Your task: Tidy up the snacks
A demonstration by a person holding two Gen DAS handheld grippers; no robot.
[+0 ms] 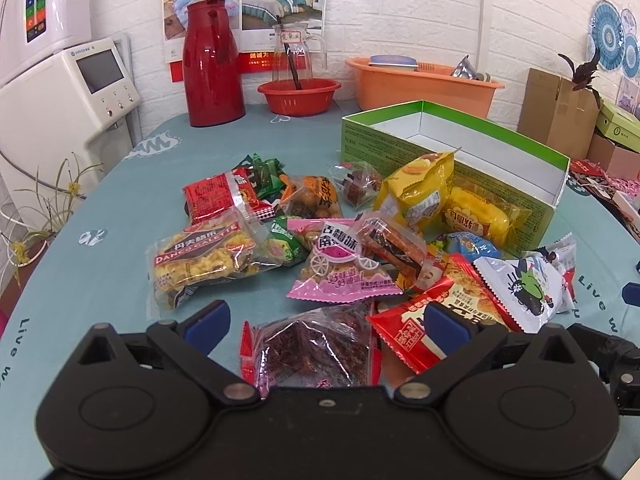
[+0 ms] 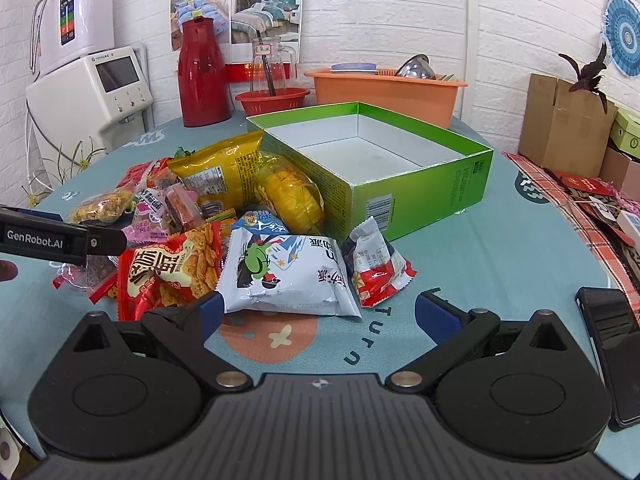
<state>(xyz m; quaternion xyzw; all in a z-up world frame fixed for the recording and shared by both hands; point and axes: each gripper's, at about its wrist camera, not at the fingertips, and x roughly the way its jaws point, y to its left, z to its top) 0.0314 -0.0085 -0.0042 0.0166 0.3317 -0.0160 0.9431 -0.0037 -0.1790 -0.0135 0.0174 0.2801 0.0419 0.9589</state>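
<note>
A pile of snack packets lies on the teal tablecloth beside an empty green box [image 1: 452, 152] [image 2: 376, 152]. My left gripper [image 1: 324, 322] is open, low over a clear packet of dark red snack [image 1: 316, 350], with a red packet [image 1: 436, 320] at its right finger. My right gripper [image 2: 316, 314] is open, just in front of a white packet with a green cartoon [image 2: 284, 276]. A small red and white packet [image 2: 376, 264] lies to that packet's right. Yellow packets [image 2: 224, 166] lean on the box. The left gripper [image 2: 60, 238] shows at the left of the right wrist view.
At the back stand a red thermos [image 1: 212, 68], a glass jug in a red bowl [image 1: 298, 94] and an orange basin [image 1: 420, 84]. A white machine [image 1: 60, 92] is at the left. Cardboard boxes [image 2: 564, 120] are at the right. A black phone [image 2: 616, 352] lies by my right gripper.
</note>
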